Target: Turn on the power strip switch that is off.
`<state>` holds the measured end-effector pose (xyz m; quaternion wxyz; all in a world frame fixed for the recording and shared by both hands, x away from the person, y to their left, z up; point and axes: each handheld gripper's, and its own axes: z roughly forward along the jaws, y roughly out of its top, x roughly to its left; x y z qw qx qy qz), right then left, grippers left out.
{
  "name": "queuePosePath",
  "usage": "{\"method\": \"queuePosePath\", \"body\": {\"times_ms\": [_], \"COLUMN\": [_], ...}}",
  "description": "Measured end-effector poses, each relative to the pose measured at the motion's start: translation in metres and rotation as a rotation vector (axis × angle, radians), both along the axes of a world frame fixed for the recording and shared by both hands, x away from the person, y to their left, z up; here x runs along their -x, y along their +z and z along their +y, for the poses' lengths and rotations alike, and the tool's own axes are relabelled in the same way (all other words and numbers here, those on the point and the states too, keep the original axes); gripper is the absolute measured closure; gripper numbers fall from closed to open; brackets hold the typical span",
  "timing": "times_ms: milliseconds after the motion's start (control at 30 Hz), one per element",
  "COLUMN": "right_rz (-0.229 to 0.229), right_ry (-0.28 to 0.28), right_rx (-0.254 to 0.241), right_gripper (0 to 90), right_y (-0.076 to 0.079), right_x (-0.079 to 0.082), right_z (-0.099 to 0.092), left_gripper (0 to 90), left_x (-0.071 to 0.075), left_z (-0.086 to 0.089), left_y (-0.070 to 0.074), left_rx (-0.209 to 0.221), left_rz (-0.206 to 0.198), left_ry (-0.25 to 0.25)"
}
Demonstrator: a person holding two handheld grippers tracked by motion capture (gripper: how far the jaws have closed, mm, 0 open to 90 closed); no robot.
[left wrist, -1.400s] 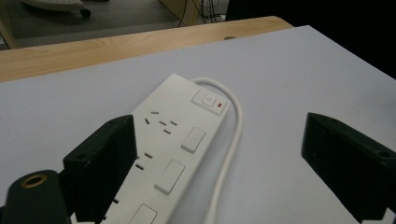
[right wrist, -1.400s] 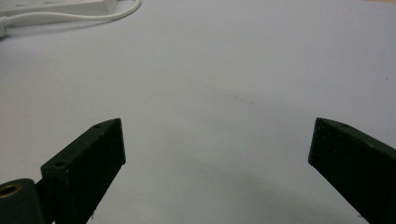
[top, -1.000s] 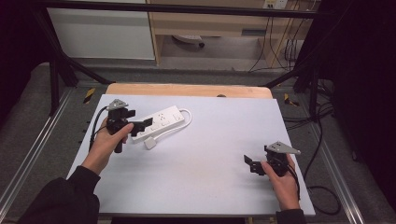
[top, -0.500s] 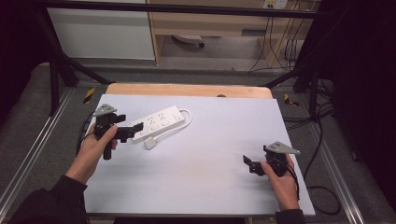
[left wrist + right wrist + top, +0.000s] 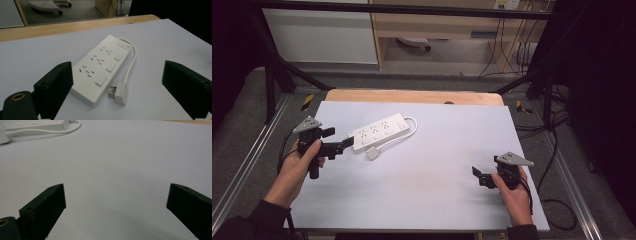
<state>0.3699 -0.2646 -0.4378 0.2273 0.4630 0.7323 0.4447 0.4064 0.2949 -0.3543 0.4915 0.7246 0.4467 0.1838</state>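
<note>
Left hand-held gripper (image 5: 343, 145): jaws wide open, holds nothing; since 1 s ago drew back left, off the power strip (image 5: 379, 131).
Right hand-held gripper (image 5: 478, 175): open, empty, near right, unmoved.
Power strip: far left of counter (image 5: 437, 165), plug (image 5: 372, 152) beside it.
Meaning: prob. released, no grasp now.

Lab-style recording workspace was indicated. White-topped table (image 5: 422, 195) was set on wooden board (image 5: 412, 96), enclosed by black metal frame (image 5: 272, 75) with aluminium rails (image 5: 242, 165) along both sides. Black curtains (image 5: 602, 75) were hung at right. Bundled cables (image 5: 512, 50) were seen near wall outlet (image 5: 501, 4). White cabinet (image 5: 322, 35), wooden desk (image 5: 437, 25) and chair base (image 5: 412, 42) were placed behind, on grey carpet (image 5: 242, 110).
</note>
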Motion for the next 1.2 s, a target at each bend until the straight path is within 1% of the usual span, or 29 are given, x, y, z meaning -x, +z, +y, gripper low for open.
{"method": "queuePosePath", "body": {"times_ms": [100, 300, 467, 567, 733, 833, 967, 1000, 1067, 1200], "right_rz": [0.000, 0.003, 0.003, -0.001, -0.001, 0.002, 0.004, 0.006, 0.007, 0.013], "right_ry": [-0.001, 0.007, 0.005, 0.007, 0.010, 0.012, 0.011, 0.010, 0.008, 0.005], "right_rx": [-0.002, 0.005, 0.002, 0.005, 0.003, 0.007, 0.008, 0.007, 0.008, 0.012], "right_gripper": [2.8, 2.8, 2.8, 2.7, 2.7, 2.7, 2.7, 2.6, 2.6, 2.6], "right_y": [0.001, 0.000, 0.001, 0.001, 0.002, 0.001, 0.000, 0.000, 0.000, -0.001], "right_x": [0.000, 0.000, 0.001, 0.001, 0.001, 0.001, 0.001, 0.001, 0.001, 0.000], "right_z": [0.000, 0.003, 0.002, 0.002, 0.004, 0.004, 0.003, 0.003, 0.003, 0.003], "left_gripper": [10.0, 9.8, 9.8, 9.8, 9.9, 10.0, 10.0, 9.9, 9.9, 10.0], "left_x": [0.007, 0.018, 0.029, 0.036, 0.048, 0.055, 0.061, 0.062, 0.064, 0.069], "left_z": [0.006, 0.013, 0.020, 0.025, 0.030, 0.031, 0.030, 0.030, 0.030, 0.030], "left_y": [-0.002, -0.006, -0.015, -0.022, -0.033, -0.038, -0.047, -0.049, -0.056, -0.065], "left_rx": [0.012, 0.002, 0.000, 0.000, 0.013, -0.004, -0.007, -0.014, -0.026, -0.037], "left_rz": [-0.007, -0.013, -0.015, -0.017, -0.016, -0.023, -0.019, -0.017, -0.001, 0.018], "left_ry": [0.002, 0.003, 0.014, 0.011, 0.027, 0.025, 0.027, 0.028, 0.024, 0.020]}}
